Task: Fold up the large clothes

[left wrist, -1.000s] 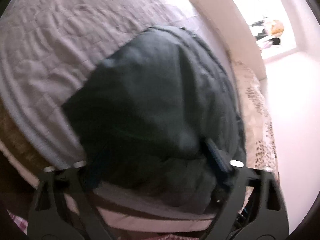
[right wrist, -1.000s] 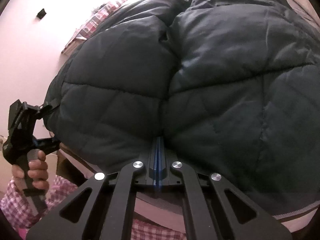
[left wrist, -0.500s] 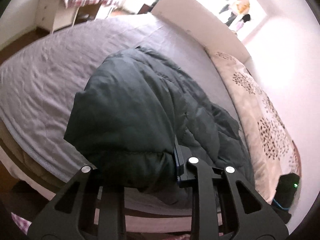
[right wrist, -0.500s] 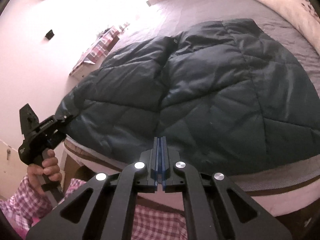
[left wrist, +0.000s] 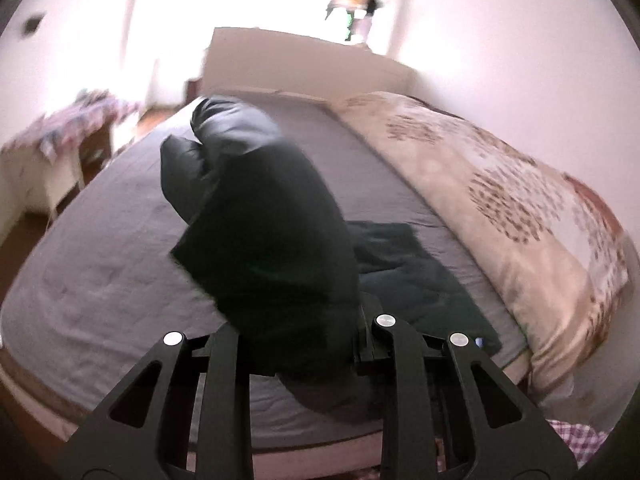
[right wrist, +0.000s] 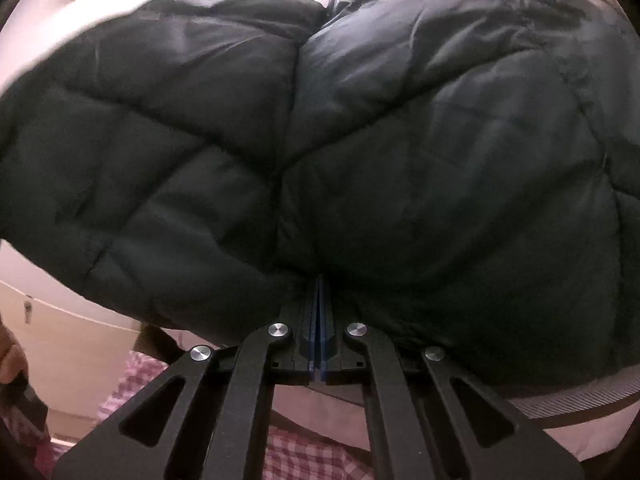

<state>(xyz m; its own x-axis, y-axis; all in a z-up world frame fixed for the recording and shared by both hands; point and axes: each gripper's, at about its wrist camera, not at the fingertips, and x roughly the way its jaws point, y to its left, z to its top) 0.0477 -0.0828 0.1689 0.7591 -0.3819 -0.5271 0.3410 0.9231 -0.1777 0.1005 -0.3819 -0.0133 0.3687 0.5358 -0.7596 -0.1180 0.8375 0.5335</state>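
Window [left wrist: 280,4] glare blows out far wall; motion blur, fisheye-bent edges, dark corner vignette

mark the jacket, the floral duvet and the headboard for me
dark quilted jacket [left wrist: 276,240]: left wrist view, on the lifted bulk held up in front of the camera.
floral duvet [left wrist: 500,216]: left wrist view, on its printed top along the bed's right side.
headboard [left wrist: 288,64]: left wrist view, on its pale front face.

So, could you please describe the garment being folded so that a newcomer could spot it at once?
Start at the bed with the grey sheet. The dark quilted jacket lies at its near edge, beside the cream floral duvet. It is the only dark, puffy, stitched item there, partly lifted.
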